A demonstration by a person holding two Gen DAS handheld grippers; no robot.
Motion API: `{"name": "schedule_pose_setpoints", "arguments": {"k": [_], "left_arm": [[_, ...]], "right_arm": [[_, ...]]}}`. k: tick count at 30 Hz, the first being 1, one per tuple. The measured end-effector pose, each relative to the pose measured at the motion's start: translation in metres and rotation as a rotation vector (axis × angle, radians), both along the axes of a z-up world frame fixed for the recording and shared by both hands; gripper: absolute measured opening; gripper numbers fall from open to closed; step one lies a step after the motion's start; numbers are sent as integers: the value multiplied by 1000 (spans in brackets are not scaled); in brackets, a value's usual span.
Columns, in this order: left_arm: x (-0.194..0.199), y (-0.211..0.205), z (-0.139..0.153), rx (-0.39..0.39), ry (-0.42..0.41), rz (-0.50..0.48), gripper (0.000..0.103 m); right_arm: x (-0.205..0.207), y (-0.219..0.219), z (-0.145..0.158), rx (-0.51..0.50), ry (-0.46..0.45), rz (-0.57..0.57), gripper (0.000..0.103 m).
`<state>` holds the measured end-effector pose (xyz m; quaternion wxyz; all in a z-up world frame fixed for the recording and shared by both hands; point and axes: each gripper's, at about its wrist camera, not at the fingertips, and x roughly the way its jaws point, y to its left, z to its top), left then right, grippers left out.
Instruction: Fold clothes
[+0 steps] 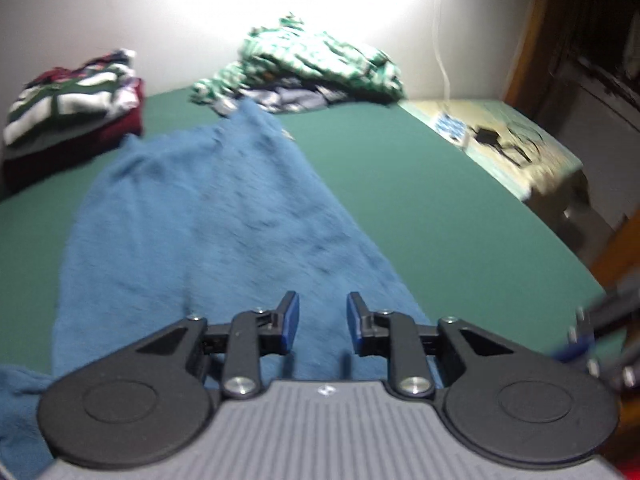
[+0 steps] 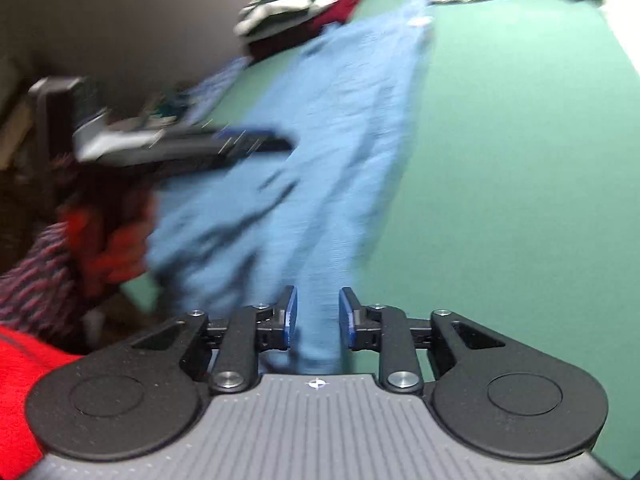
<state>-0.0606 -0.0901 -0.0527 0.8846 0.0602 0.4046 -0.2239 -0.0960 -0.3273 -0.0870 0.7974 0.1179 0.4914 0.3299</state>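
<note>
A blue garment [image 1: 208,208] lies spread lengthwise on the green bed cover [image 1: 420,184]. My left gripper [image 1: 322,300] hovers over its near end, jaws apart, with nothing pinched between the blue pads. In the right wrist view the same blue garment [image 2: 352,120] is rumpled at its near left side. My right gripper [image 2: 318,296] stands over its near edge, with a strip of cloth in the gap and no visible pinch. The left gripper [image 2: 256,140] shows blurred at the left. The right gripper [image 1: 584,336] is a blur at the right edge.
A folded stack of clothes [image 1: 76,100] sits at the far left by the wall. A loose green patterned pile [image 1: 316,60] lies at the far middle. A side table [image 1: 500,136] with a charger and cables stands on the right. A red sleeve [image 2: 16,380] fills the lower left corner.
</note>
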Motion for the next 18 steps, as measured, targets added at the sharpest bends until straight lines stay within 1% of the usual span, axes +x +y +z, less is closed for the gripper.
{"name": "schedule_pose_setpoints", "arguments": {"k": [1, 3, 5, 7, 10, 11, 14, 17, 18], "left_arm": [[-3, -4, -5, 11, 13, -16, 27], [-7, -10, -14, 30, 36, -35, 28], [-9, -10, -16, 43, 44, -47, 29], [-10, -8, -18, 79, 48, -57, 34], [-10, -2, -21, 129, 51, -58, 44], [-10, 0, -21, 131, 55, -52, 47], [-12, 6, -15, 122, 64, -32, 46], [-25, 15, -2, 78, 71, -31, 47], [-31, 19, 3, 58, 79, -32, 49]], "right_arm": [[2, -3, -3, -16, 1, -17, 23], [2, 3, -11, -14, 22, 3, 18], [-3, 16, -12, -14, -2, 72, 17], [-8, 30, -10, -14, -37, 144, 18], [-10, 44, -13, -30, -41, 211, 18], [-10, 49, -14, -35, -42, 233, 18], [-6, 52, -12, -53, -35, 271, 19], [-3, 36, -4, -58, -45, 246, 22], [-3, 30, 0, -62, -57, 234, 22]]}}
